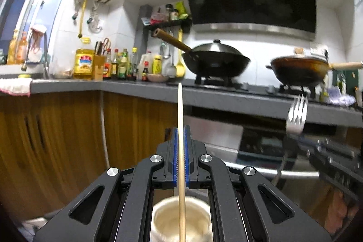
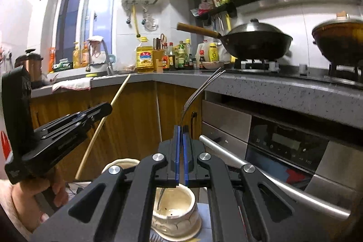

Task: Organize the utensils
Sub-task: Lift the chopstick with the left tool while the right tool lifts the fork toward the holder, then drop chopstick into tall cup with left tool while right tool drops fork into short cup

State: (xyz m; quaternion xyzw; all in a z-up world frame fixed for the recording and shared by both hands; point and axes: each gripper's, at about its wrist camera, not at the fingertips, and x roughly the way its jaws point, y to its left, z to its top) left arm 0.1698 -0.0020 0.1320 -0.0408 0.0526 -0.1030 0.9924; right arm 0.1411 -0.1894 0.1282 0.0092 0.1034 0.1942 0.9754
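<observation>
My left gripper (image 1: 180,130) is shut on a wooden chopstick (image 1: 180,110) that stands upright, its lower end over a cream ceramic holder (image 1: 181,217) below. My right gripper (image 2: 180,128) is shut on a metal fork (image 2: 199,90), tines up, its handle end reaching down into a cream ceramic holder (image 2: 175,212). In the right wrist view the left gripper (image 2: 106,107) is at the left with the chopstick (image 2: 102,124) slanting through it. In the left wrist view the fork (image 1: 296,117) and right gripper (image 1: 301,137) appear blurred at the right.
A grey countertop (image 1: 140,87) runs behind, with bottles (image 1: 122,65), an oil jug (image 1: 84,64), a lidded wok (image 1: 215,58) and a brown pan (image 1: 299,69) on the stove. Wooden cabinets (image 1: 56,140) are below at the left, a built-in oven (image 2: 283,151) at the right.
</observation>
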